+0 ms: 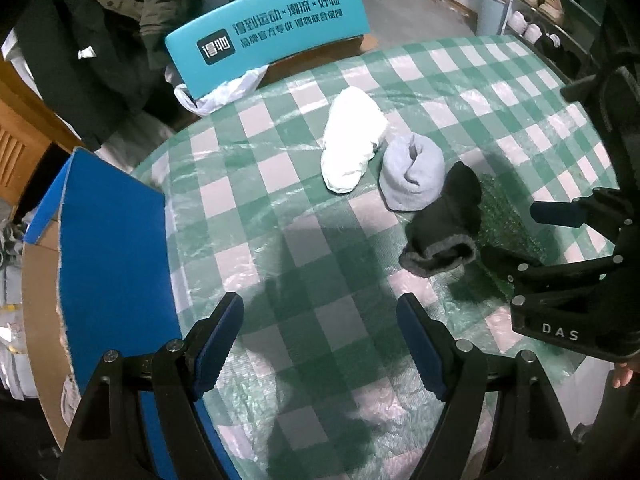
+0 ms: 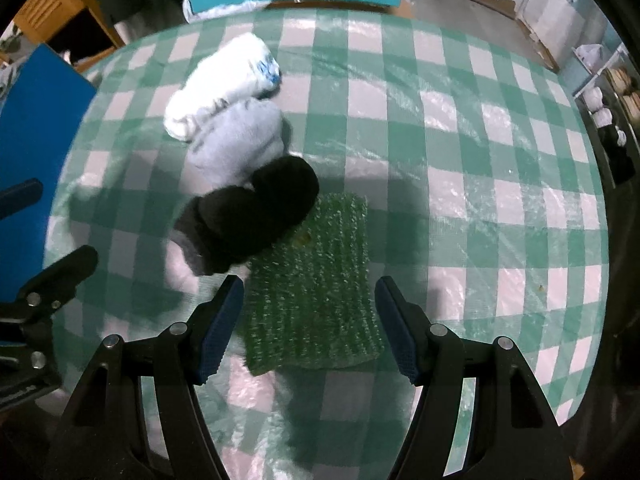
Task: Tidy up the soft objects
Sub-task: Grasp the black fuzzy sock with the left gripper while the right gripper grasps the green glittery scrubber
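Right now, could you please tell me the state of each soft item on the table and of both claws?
White sock bundle: rolled, lying on the table, touching the grey one.
Grey sock bundle: rolled, between the white and black ones.
Black sock bundle: rolled, partly resting on the green mat.
Green mat: flat on the checked tablecloth.
Left claw: open, empty.
Right claw: open, empty, over the mat.

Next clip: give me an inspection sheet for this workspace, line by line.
Surface: green-and-white checked plastic tablecloth.
Job's things: white rolled sock bundle, grey rolled sock bundle, black rolled sock bundle partly on green fuzzy mat.
Clutter: blue cardboard box at the table's left edge.
Grippers: left claw open, empty; right claw open, empty, over the mat.
Cables: nothing seen.
Surroundings: teal printed box, shoe rack.
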`<state>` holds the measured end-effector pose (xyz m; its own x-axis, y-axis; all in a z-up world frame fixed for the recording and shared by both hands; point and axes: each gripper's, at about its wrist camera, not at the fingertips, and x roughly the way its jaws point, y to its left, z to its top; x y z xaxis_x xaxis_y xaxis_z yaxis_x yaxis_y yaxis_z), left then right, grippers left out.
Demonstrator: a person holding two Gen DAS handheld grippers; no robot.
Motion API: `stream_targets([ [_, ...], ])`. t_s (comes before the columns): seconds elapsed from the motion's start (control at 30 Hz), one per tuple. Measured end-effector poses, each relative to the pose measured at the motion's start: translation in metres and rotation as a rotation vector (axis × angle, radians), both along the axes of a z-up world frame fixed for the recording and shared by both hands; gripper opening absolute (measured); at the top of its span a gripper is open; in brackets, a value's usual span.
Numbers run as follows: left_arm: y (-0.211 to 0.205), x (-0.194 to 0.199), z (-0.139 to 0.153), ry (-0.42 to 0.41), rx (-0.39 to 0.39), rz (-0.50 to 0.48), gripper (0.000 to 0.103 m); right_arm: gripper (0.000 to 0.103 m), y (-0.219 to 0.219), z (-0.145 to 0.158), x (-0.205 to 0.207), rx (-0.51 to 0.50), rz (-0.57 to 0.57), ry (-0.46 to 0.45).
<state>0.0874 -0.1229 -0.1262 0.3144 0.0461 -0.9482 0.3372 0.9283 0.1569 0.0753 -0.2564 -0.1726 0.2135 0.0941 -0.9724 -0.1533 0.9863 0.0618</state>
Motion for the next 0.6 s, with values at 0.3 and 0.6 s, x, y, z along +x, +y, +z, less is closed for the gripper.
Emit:
stream_targets([
  [0.3, -0.002, 0.007, -0.009, 0.024, -0.003, 0.001, 0.08, 0.067, -0.001, -0.018, -0.001, -0.039, 0.002, 0.028],
  [0.6, -0.008, 0.01, -0.008, 0.03, -0.034, -0.013, 0.08, 0.031, -0.021, -0.022, -0.001, -0.006, -0.031, 0.034],
])
